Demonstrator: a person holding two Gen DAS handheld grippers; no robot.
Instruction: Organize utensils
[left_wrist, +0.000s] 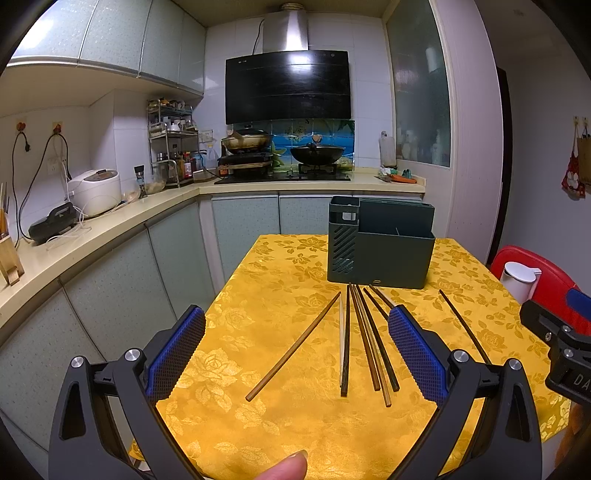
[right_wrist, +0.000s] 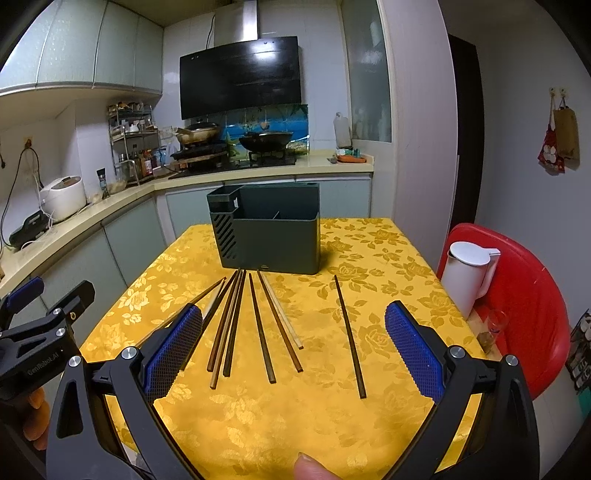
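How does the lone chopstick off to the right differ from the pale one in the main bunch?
The lone chopstick is dark brown; the pale chopstick is whitish. The lone chopstick lies apart on bare tablecloth, while the pale chopstick lies right beside a darker stick in the fan. Both lie flat, far ends toward the green utensil holder, ungrasped.

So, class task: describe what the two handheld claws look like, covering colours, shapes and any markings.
Left claw and right claw match: black angular plastic frames, silver round bolts at the joints, and two long fingers faced with blue, finely gridded pads. White lettering marks the black bodies, reading "GenRobot.AI" on the left one. No cables or sleeves are visible.
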